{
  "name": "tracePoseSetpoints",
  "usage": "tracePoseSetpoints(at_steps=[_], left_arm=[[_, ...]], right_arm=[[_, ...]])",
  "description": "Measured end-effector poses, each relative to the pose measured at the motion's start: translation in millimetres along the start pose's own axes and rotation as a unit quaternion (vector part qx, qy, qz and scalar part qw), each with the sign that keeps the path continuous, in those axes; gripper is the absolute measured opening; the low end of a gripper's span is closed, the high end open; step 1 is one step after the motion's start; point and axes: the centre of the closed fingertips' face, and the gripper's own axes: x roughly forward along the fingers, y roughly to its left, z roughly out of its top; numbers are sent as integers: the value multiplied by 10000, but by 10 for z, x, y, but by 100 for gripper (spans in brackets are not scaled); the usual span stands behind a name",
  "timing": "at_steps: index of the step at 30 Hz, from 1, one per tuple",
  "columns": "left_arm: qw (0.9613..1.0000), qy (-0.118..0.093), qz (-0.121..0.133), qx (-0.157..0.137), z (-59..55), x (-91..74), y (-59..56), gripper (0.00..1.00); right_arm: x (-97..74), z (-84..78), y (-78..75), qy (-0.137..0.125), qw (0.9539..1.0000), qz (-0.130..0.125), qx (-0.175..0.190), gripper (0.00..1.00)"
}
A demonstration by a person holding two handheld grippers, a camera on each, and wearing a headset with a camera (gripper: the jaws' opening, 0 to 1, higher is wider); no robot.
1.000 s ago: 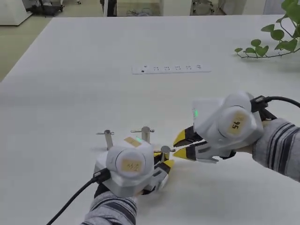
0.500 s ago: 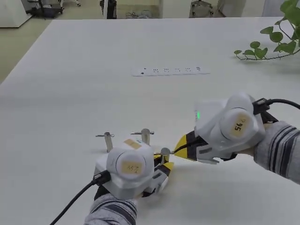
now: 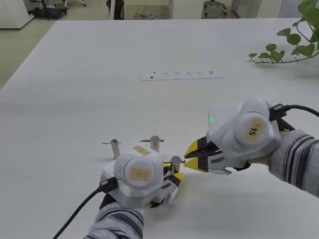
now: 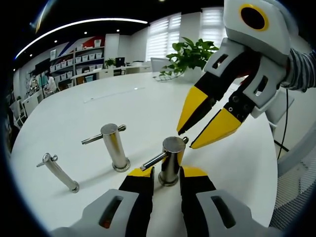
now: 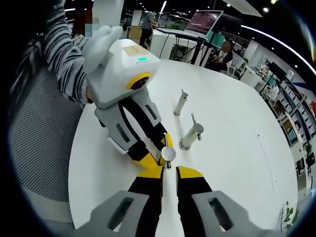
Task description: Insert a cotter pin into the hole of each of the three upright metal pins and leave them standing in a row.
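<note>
I judged thin wire cotter pins (image 4: 98, 137) seated through all three upright silver metal pins (image 4: 114, 148). My left hand-held gripper (image 4: 167, 174) clamped the nearest pin (image 4: 171, 158); the right hand-held gripper (image 4: 186, 139) had its jaws apart.

The upright pins (image 4: 114, 148) were smooth polished metal with a bright sheen; the bench (image 3: 99, 74) was plain white, smooth and matt.

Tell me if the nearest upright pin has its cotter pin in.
In: the cotter pin crosses through the nearest upright pin, showing on both sides.
</note>
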Motion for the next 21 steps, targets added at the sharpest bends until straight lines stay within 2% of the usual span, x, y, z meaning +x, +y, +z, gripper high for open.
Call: tracePoseSetpoints(at_steps=[2,6,8,15,21], left_arm=[[10000,5,-6,44,-2,-33,13,21],[9999,27,5,104,-9,-83,27,27],[9999,33,-25,94,-11,-109,20,29],[9999,41,-123,94,-14,-202,-8,35],[9999,34,-144,-17,-20,-273,19,38]], right_arm=[[5,49,9,-142,9997,57,170,8],[42,90,-15,-229,9987,93,442,11],[71,116,4,-307,9973,196,644,12],[196,106,27,-309,9947,341,924,13],[281,75,37,-306,9928,419,1083,12]])
